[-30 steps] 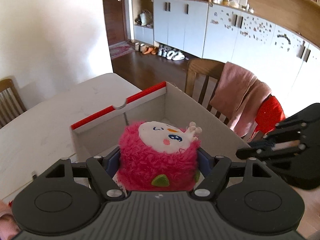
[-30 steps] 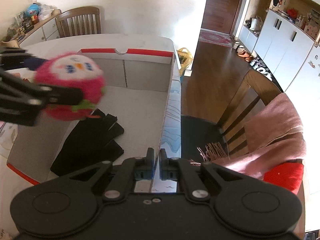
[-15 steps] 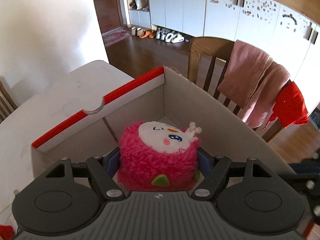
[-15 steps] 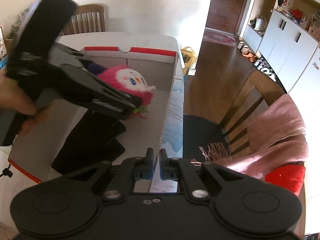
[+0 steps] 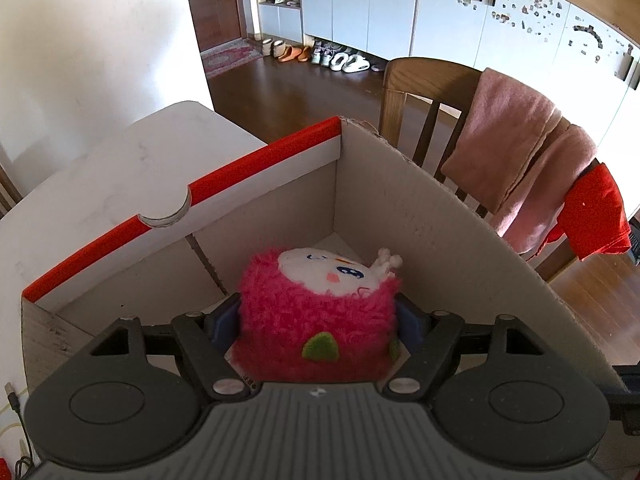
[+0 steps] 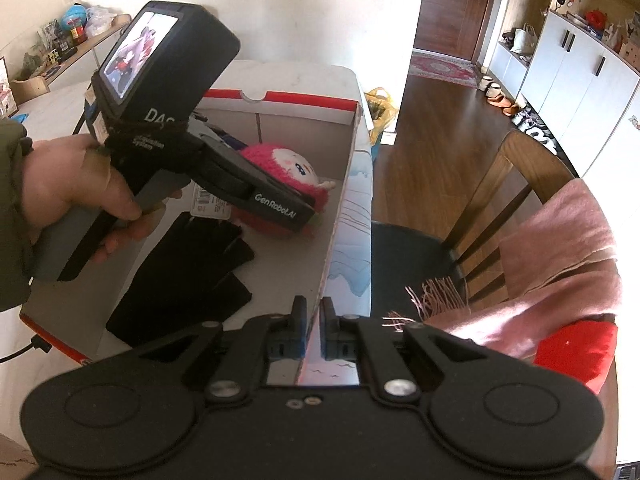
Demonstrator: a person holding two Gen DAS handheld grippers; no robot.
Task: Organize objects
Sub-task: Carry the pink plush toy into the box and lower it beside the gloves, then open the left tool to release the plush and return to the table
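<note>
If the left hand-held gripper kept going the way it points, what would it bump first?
Probably the box: the left hand-held gripper, holding the pink plush toy, points down into its far corner; depth is unclear.

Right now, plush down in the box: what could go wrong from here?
1. The left gripper holds the plush close to the box corner; opening wider, a finger may bump the side wall.
2. A paper tag hangs by the plush and could snag on the gripper as it withdraws.
3. The right gripper pinches the box wall; a tug could shift the box toward the table edge.
</note>
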